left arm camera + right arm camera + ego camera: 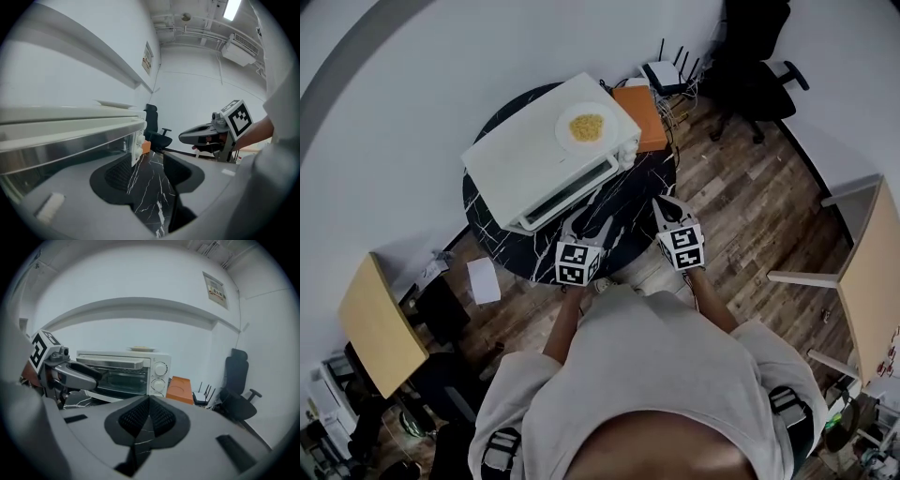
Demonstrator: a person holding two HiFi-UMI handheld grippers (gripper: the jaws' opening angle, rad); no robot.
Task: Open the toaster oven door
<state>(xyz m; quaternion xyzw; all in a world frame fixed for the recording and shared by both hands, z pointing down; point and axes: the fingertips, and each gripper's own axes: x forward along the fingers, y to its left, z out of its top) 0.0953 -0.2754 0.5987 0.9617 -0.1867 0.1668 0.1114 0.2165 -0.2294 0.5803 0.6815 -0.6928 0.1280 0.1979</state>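
Observation:
The white toaster oven (546, 155) stands on a round black marble table (628, 202), its glass door shut and its long handle (572, 187) across the front. My left gripper (591, 223) is open just in front of the door. In the left gripper view (149, 171) only marble shows between its jaws, with the oven handle (70, 129) close on the left. My right gripper (667, 204) hovers over the table to the right, shut on nothing. The right gripper view (149, 401) shows the oven (124, 371) ahead and the left gripper (86, 373) reaching toward it.
A plate of yellow food (586, 127) rests on the oven's top. An orange box (639, 114) lies beside the oven. Behind are a white router (666, 73) and a black office chair (759, 56). Wooden tables (375, 323) stand left and right (872, 281).

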